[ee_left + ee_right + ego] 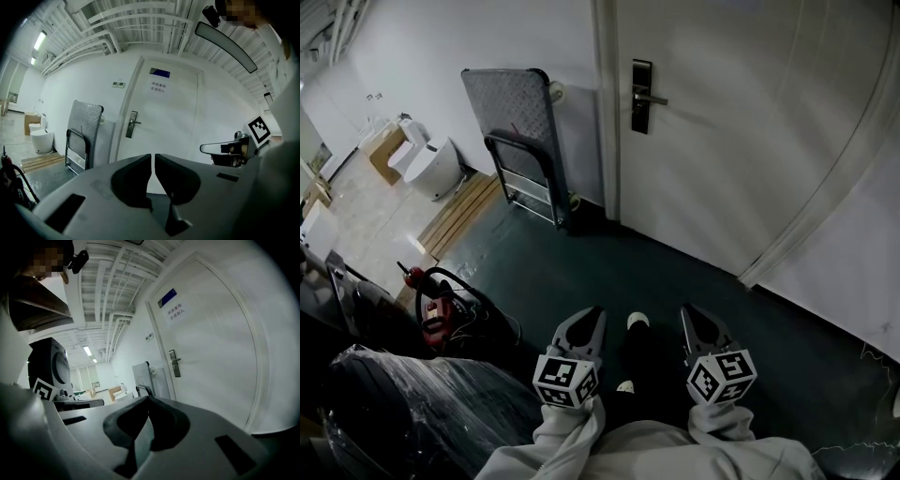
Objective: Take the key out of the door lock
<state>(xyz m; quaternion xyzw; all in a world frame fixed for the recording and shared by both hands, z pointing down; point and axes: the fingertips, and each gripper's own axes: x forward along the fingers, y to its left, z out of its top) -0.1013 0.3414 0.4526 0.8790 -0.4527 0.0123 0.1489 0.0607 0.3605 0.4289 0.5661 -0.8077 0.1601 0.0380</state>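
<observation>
Well, you are standing back from the door (750,122), which is filling the upper right of the head view. Both grippers are hanging low at the bottom centre of that frame, well apart from it.

The lock plate (641,96) is sitting near the door's left edge, at the upper centre of the frame. Its long axis is running up and down, and its lever handle (654,98) is pointing to the right. It is lying straight up the frame from the gap between your two tools, so neither one is looking clearly nearer.

The left gripper (592,317) is clenched on nothing, its jaws showing only a thin slit in its own view. The right gripper (688,314) is likewise pinched together at the tips and carrying nothing.

The key is too small to make out from here. You are probably looking for it in that plate, near the handle.
</observation>
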